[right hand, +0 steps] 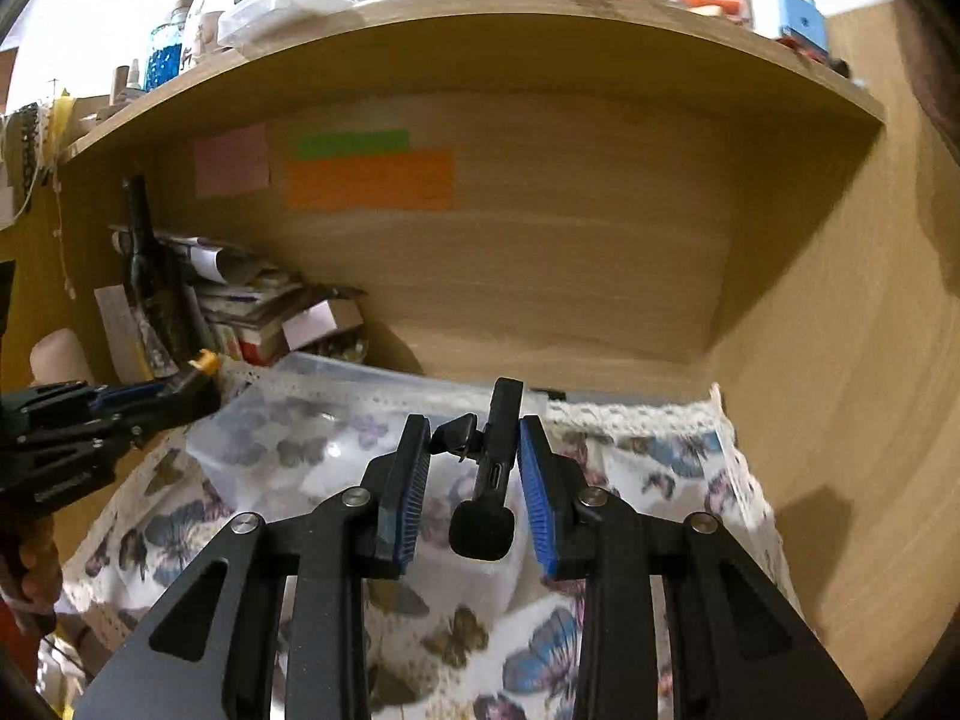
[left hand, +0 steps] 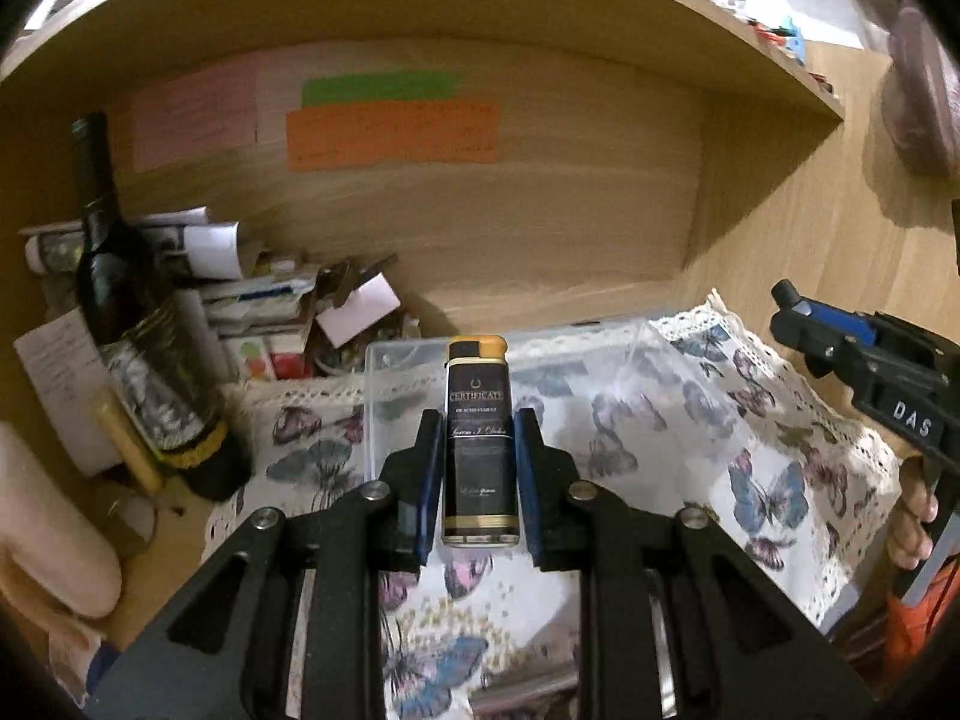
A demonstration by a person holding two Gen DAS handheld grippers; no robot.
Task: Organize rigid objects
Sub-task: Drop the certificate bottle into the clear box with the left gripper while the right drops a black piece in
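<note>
My left gripper (left hand: pixel 477 420) is shut on a black lighter (left hand: pixel 479 444) with a yellow top and gold lettering, held upright above a clear plastic box (left hand: pixel 408 360) on the butterfly-print cloth (left hand: pixel 690 420). My right gripper (right hand: pixel 474 432) is shut on a black gadget (right hand: pixel 495 456) with a port on its side and a round black knob. It hovers above the same clear box (right hand: pixel 312 420). The left gripper with the lighter's yellow top (right hand: pixel 207 362) shows at the left of the right wrist view. The right gripper shows at the right edge of the left wrist view (left hand: pixel 870 360).
A dark wine bottle (left hand: pixel 138 324) stands at the left by a heap of papers and small boxes (left hand: pixel 270 300). Coloured paper notes (left hand: pixel 390 132) stick to the wooden back wall. A cluttered shelf (right hand: pixel 420 6) runs overhead. A wooden side wall (right hand: pixel 840 360) closes the right.
</note>
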